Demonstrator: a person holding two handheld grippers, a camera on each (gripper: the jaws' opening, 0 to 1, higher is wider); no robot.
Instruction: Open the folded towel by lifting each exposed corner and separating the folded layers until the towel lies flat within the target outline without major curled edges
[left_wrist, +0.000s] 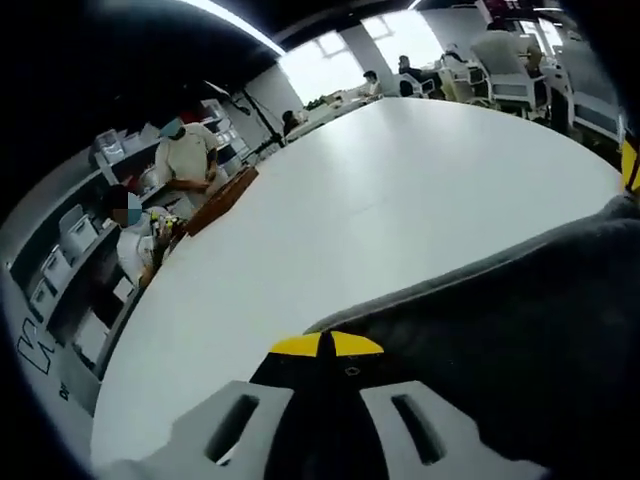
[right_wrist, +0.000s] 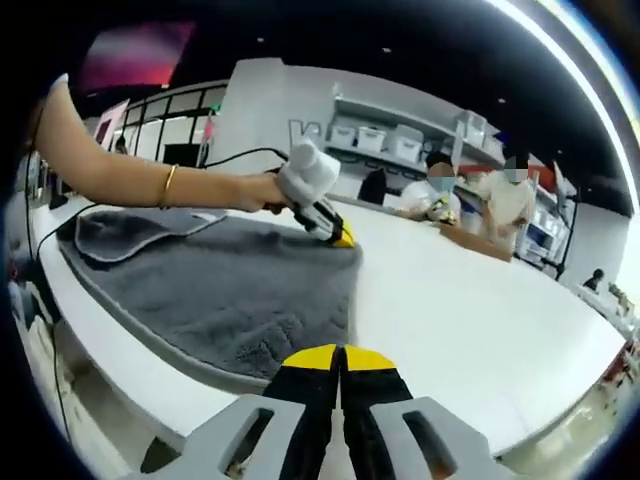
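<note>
A grey plush towel (right_wrist: 230, 285) lies spread on the white table (right_wrist: 460, 310), with one part folded over at its far left (right_wrist: 135, 232). My left gripper (right_wrist: 343, 240), held by a hand, has its yellow tips pressed together at the towel's far corner. In the left gripper view its jaws (left_wrist: 325, 345) are shut at that corner of the towel (left_wrist: 500, 330). My right gripper (right_wrist: 340, 357) is shut, its yellow tips on the towel's near corner. The towel's pale hem runs under its jaws.
The table's front edge (right_wrist: 130, 365) is close to the towel's hem, and white tabletop (left_wrist: 400, 190) stretches beyond the towel. People work at a bench with a brown board (left_wrist: 222, 198) past the far edge. Shelves with white bins (right_wrist: 385, 138) line the wall.
</note>
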